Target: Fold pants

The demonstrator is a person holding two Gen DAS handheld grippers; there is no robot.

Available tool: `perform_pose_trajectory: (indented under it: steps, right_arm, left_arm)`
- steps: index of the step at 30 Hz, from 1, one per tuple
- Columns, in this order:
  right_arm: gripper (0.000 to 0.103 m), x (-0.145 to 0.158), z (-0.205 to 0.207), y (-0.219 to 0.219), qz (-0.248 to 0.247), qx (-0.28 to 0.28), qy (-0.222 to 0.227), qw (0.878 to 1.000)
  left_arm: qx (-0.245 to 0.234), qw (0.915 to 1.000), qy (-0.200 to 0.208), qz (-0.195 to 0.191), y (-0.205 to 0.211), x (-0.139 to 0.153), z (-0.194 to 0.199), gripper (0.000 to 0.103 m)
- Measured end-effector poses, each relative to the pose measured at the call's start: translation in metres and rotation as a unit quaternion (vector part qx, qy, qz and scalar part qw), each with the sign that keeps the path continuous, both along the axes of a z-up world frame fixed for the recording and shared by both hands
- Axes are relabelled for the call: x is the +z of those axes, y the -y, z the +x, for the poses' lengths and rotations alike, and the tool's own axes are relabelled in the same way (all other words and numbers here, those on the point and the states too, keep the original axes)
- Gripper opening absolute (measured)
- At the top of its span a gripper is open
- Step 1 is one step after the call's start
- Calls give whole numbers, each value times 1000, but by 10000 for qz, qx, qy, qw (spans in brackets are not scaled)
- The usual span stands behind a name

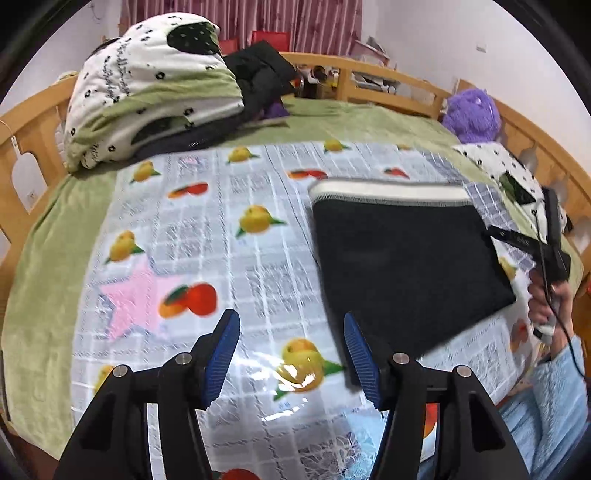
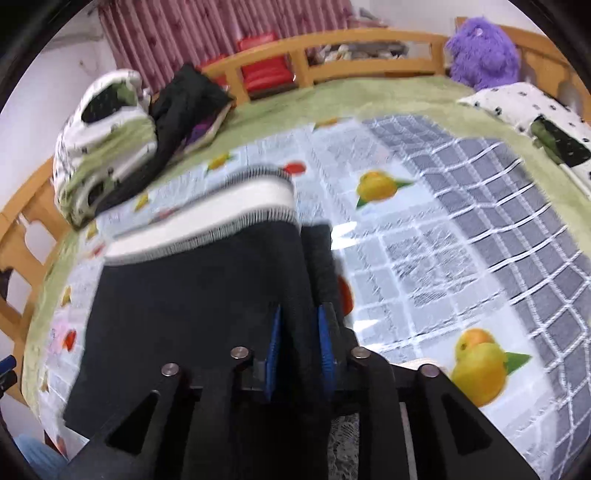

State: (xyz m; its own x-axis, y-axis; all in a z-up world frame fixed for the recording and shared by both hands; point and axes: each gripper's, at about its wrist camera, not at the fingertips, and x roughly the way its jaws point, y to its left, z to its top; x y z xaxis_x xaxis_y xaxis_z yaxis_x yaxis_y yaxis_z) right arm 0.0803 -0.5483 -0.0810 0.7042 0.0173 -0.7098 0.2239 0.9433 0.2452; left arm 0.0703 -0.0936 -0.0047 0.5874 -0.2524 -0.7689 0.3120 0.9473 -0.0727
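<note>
A: Right, bed first. What lies on it?

B: A fruit-print plastic sheet (image 1: 229, 236) spread over a green bedspread (image 1: 44, 258), with oranges and yellow citrus, a pink star (image 1: 136, 295) and a grey check patch at the far right. The black pants (image 1: 402, 254) lie on the right part of that sheet, folded into a flat rectangle, white waistband (image 1: 388, 192) at the far end.

A: Left gripper?

B: The left gripper (image 1: 291, 354) hovers above the sheet, jaws spread wide, nothing between the blue pads (image 1: 221, 358). Pants sit just right of it; its right finger overlaps the near corner in view, contact not clear.

A: Right gripper?

B: In its own camera the right gripper (image 2: 301, 354) has its jaws drawn close on a fold of the pants (image 2: 192, 314) at the right-hand edge. Black cloth fills the gap between the blue pads (image 2: 274, 347) and runs forward from them. From the left wrist view that gripper (image 1: 517, 240) meets the pants at their right edge, with the person's right hand (image 1: 550, 302) on its handle and a blue sleeve (image 1: 546, 406) below.

A: Surroundings?

B: Wooden bed rail (image 2: 369, 40) all round. A folded white-and-green quilt (image 1: 147, 92) at the far left, a black jacket (image 1: 258, 74) beside it. Purple plush toy (image 2: 482, 51) at the far right corner, spotted pillow (image 2: 535, 110) near it. Pink curtain (image 2: 207, 33) behind. Both views are motion-blurred.
</note>
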Motion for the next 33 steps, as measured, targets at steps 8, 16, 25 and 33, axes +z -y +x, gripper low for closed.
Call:
perform_pose_trajectory:
  steps: [8, 16, 25, 33]
  right_arm:
    - [54, -1, 15, 11, 150, 90, -425, 9989]
    - [70, -55, 27, 13, 771, 489, -771, 9928]
    - [72, -66, 51, -1, 296, 889, -876, 9917]
    - [36, -38, 44, 7, 960, 506, -532, 9927]
  left_arm:
    - [-255, 9986, -12, -458, 12, 7, 43, 71]
    - [-633, 9914, -742, -871, 62, -79, 100, 71]
    - [-813, 9707, -1251, -1882, 82, -148, 153, 64]
    - [-1009, 9577, -1241, -2391, 73, -123, 164, 16]
